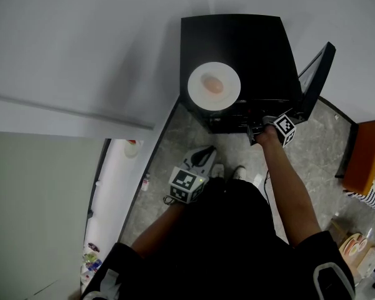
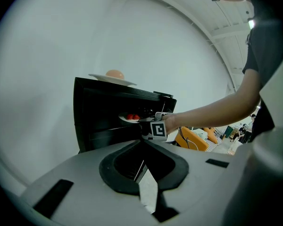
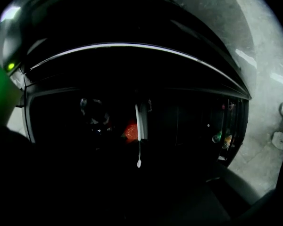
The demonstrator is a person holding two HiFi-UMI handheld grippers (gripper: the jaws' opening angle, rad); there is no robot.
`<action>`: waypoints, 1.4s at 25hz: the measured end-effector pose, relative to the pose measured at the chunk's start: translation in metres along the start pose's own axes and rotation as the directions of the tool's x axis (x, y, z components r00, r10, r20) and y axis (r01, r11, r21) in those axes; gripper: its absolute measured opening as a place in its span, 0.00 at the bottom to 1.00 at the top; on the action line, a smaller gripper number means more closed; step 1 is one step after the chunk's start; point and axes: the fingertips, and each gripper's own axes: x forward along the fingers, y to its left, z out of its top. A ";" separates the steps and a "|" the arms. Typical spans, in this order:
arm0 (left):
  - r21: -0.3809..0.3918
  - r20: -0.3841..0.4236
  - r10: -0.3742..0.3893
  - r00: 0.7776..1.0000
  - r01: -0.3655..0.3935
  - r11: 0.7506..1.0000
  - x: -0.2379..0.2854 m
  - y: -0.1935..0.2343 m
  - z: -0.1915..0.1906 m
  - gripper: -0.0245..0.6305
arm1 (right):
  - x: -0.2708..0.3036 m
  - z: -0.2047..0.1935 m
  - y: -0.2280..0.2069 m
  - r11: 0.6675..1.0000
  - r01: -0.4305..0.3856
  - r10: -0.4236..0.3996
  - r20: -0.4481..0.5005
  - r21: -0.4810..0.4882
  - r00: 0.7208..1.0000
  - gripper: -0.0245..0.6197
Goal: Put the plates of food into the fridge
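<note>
A black fridge (image 1: 237, 49) stands open against the wall, with its door (image 1: 317, 74) swung out to the right. On its top sits a white plate (image 1: 214, 85) with a pale round food (image 1: 213, 85) on it; the same plate (image 2: 112, 78) shows in the left gripper view. My right gripper (image 1: 257, 132) is at the fridge's open front, shut on the rim of a second plate (image 2: 130, 120) that carries red food (image 2: 132, 117). In the right gripper view this plate (image 3: 140, 120) is edge-on in the dark interior. My left gripper (image 1: 206, 157) hangs lower and back, shut and holding nothing.
Bottles (image 3: 220, 138) stand in the door shelf. An orange chair (image 1: 365, 155) is at the right, and a white ledge (image 1: 112, 199) runs along the left. My feet (image 1: 228, 170) are on the grey stone floor in front of the fridge.
</note>
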 end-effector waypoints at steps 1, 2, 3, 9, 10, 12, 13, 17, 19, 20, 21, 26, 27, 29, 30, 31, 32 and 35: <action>-0.001 0.000 0.001 1.000 -0.001 1.000 0.000 0.001 0.000 0.07 | 0.000 0.000 0.001 1.000 -0.005 0.005 0.003 -0.006 1.000 0.09; -0.001 0.001 0.002 1.000 -0.002 1.000 0.000 0.002 0.001 0.07 | 0.001 0.000 0.001 1.000 -0.007 0.008 0.003 -0.007 1.000 0.09; -0.001 0.003 0.003 1.000 -0.003 1.000 0.000 0.002 0.001 0.07 | 0.001 0.000 0.001 1.000 -0.009 0.009 0.004 -0.006 1.000 0.09; -0.002 0.022 0.003 1.000 -0.003 1.000 0.001 0.002 0.004 0.07 | -0.005 -0.001 -0.001 1.000 -0.002 0.002 0.000 0.027 1.000 0.09; -0.006 0.026 0.004 1.000 -0.004 1.000 0.001 0.002 0.004 0.07 | -0.007 -0.002 -0.001 1.000 0.004 -0.004 -0.007 0.018 1.000 0.10; -0.015 0.030 0.003 1.000 -0.003 1.000 0.002 0.002 0.006 0.07 | -0.010 -0.001 -0.003 1.000 0.003 -0.003 -0.014 0.012 1.000 0.23; -0.015 0.032 0.000 0.999 0.000 1.000 0.002 0.001 0.007 0.07 | -0.012 -0.001 -0.003 1.000 -0.004 0.004 -0.015 0.019 1.000 0.26; -0.014 0.041 -0.006 0.999 0.007 1.000 0.001 -0.004 0.010 0.07 | -0.025 -0.004 0.000 0.999 -0.027 0.028 -0.026 0.023 0.999 0.26; -0.020 0.045 -0.010 0.999 0.011 1.000 0.001 -0.006 0.010 0.07 | -0.032 -0.007 0.004 0.999 -0.041 0.041 -0.041 0.000 0.998 0.26; -0.020 0.046 -0.012 0.999 0.013 1.000 0.001 -0.007 0.009 0.07 | -0.035 -0.008 0.004 0.999 -0.046 0.045 -0.050 -0.018 0.998 0.26; -0.022 0.046 -0.014 0.999 0.015 1.000 0.001 -0.008 0.009 0.07 | -0.037 -0.008 0.004 0.998 -0.050 0.048 -0.058 -0.033 0.997 0.26; -0.038 0.068 -0.010 0.998 0.013 0.999 -0.002 -0.012 0.008 0.07 | -0.053 -0.012 0.012 0.994 -0.074 0.068 -0.082 -0.082 0.994 0.26; -0.044 0.082 -0.008 0.997 0.011 0.999 -0.003 -0.011 0.010 0.07 | -0.056 -0.013 0.014 0.993 -0.077 0.070 -0.086 -0.089 0.994 0.26; -0.049 0.098 0.000 0.995 0.005 0.999 -0.005 -0.009 0.010 0.07 | -0.062 -0.017 0.015 0.992 -0.084 0.075 -0.097 -0.091 0.993 0.26; -0.047 0.101 0.005 0.995 0.000 0.999 -0.006 -0.008 0.009 0.07 | -0.066 -0.019 0.015 0.992 -0.085 0.075 -0.101 -0.093 0.992 0.26; -0.044 0.103 0.011 0.995 -0.006 0.999 -0.007 -0.007 0.008 0.07 | -0.070 -0.020 0.013 0.992 -0.085 0.075 -0.105 -0.095 0.992 0.26; -0.043 0.105 0.017 0.994 -0.012 0.999 -0.008 -0.006 0.007 0.07 | -0.074 -0.022 0.013 0.991 -0.086 0.075 -0.109 -0.098 0.991 0.26; -0.047 0.108 0.026 0.994 -0.021 0.999 -0.011 -0.006 0.009 0.07 | -0.086 -0.029 0.018 0.990 -0.098 0.084 -0.131 -0.104 0.988 0.26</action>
